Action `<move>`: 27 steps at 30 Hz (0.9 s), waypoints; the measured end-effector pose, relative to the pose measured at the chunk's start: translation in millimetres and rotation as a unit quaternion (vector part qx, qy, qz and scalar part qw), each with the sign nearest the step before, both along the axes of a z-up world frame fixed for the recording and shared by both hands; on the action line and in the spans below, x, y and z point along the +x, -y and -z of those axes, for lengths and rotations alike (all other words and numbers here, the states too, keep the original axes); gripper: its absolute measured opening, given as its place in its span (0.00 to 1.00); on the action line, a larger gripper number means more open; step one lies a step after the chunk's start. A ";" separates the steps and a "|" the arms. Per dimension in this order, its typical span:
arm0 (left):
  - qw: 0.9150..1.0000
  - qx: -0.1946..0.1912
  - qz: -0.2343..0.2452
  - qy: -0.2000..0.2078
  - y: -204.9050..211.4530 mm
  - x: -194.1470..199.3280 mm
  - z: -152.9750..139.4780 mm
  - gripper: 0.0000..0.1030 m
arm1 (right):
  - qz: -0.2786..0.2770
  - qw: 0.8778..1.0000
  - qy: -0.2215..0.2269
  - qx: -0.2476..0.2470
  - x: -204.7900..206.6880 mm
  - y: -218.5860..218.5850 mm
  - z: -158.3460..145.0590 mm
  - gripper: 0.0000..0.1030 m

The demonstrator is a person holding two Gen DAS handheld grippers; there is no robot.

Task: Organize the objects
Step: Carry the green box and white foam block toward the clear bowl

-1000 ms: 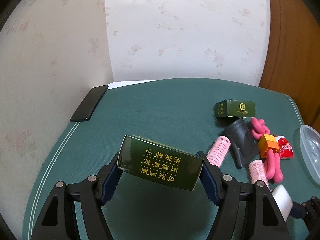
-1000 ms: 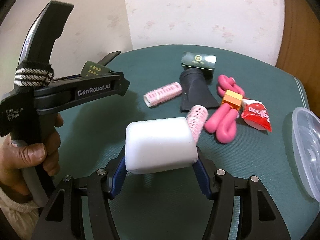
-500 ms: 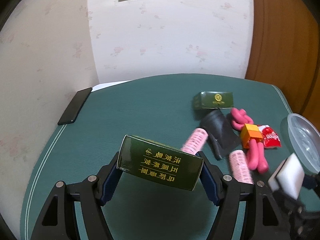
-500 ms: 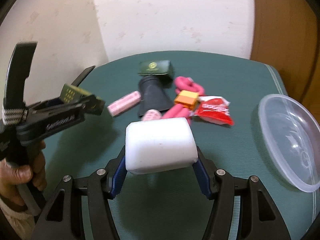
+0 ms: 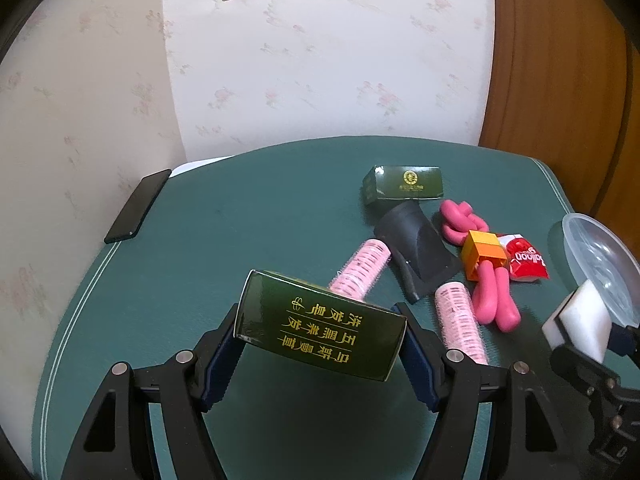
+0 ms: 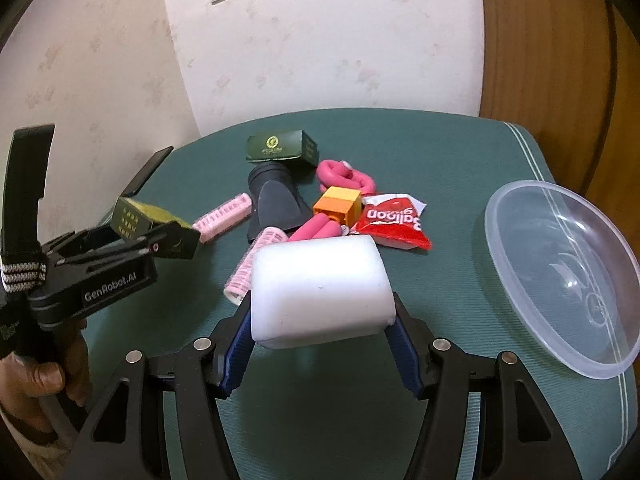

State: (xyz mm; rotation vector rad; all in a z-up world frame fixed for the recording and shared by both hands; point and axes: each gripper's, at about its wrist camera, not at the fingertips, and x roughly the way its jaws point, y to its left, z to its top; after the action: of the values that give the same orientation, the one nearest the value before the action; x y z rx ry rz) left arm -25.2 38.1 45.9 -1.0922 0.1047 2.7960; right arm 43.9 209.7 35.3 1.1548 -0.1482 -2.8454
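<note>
At lower centre of the right wrist view, a soft white foam block [image 6: 320, 290] (rounded corners) is clamped by the right gripper [image 6: 322, 344]. A glossy dark green box [image 5: 320, 326] is gripped by the left gripper [image 5: 320, 354], tilted downward over the ribbed green tabletop [image 5: 240, 232].

"GenRobot.AI" in pale letters along the side of the left gripper [image 6: 176, 240], at the left edge of the right wrist view. "Balloon", upside down, white on the red packet [image 6: 394, 222] beside the orange cube. Gold Chinese characters, upside down, on the dark green box [image 5: 320, 330]; not legible enough to transcribe.
</note>
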 end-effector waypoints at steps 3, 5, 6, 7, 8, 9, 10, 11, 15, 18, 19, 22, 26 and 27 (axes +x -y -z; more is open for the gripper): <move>1.000 0.002 0.001 0.002 -2.8 1.8 0.8 0.73 | 0.005 1.000 -0.002 -0.002 1.0 -5.2 -1.6 0.60; 1.000 0.003 0.003 0.003 -5.6 3.2 1.1 0.73 | 0.008 1.000 -0.002 -0.004 2.3 -8.8 -2.2 0.60; 1.000 0.003 0.004 0.003 -7.5 4.4 1.3 0.73 | 0.008 1.000 -0.003 -0.005 2.9 -10.6 -2.6 0.60; 1.000 0.003 0.005 0.004 -8.9 5.0 1.4 0.73 | 0.009 1.000 -0.004 -0.005 3.7 -12.2 -3.1 0.60; 1.000 0.003 0.006 0.004 -10.4 5.7 1.5 0.73 | 0.011 1.000 -0.006 -0.006 4.8 -14.5 -3.8 0.60; 1.000 0.003 0.008 0.004 -11.9 6.7 1.7 0.73 | 0.013 1.000 -0.007 -0.007 5.2 -15.9 -4.3 0.60; 1.000 0.003 0.009 0.005 -14.4 7.5 1.9 0.73 | 0.015 1.000 -0.008 -0.008 6.0 -17.9 -5.2 0.60; 1.000 0.003 0.010 0.005 -15.9 7.9 2.0 0.73 | 0.017 1.000 -0.010 -0.008 6.9 -20.1 -6.2 0.60; 1.000 0.003 0.015 0.005 -22.5 11.2 1.6 0.73 | 0.026 1.000 -0.014 -0.011 8.8 -28.1 -8.6 0.60; 1.000 0.003 0.017 0.006 -27.3 12.9 1.4 0.73 | 0.034 0.999 -0.018 -0.015 11.2 -35.4 -9.3 0.60; 1.000 0.002 0.018 0.006 -29.4 13.5 1.4 0.73 | 0.038 0.999 -0.019 -0.017 12.2 -38.8 -9.3 0.60; 1.000 0.002 0.021 0.008 -35.0 15.4 0.7 0.73 | 0.046 0.999 -0.022 -0.021 15.0 -46.8 -10.1 0.60; 0.999 0.001 0.031 0.009 -46.9 18.1 -0.3 0.73 | 0.057 0.998 -0.028 -0.026 18.2 -59.9 -12.9 0.60; 0.999 -0.001 0.033 0.009 -50.1 18.8 -0.6 0.73 | 0.061 0.997 -0.030 -0.027 19.1 -64.2 -13.7 0.60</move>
State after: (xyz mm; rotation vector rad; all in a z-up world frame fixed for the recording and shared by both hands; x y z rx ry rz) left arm -6.3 88.2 46.5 -1.0933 0.1391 2.7290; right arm 63.1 273.9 49.1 1.0838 -0.2993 -2.9580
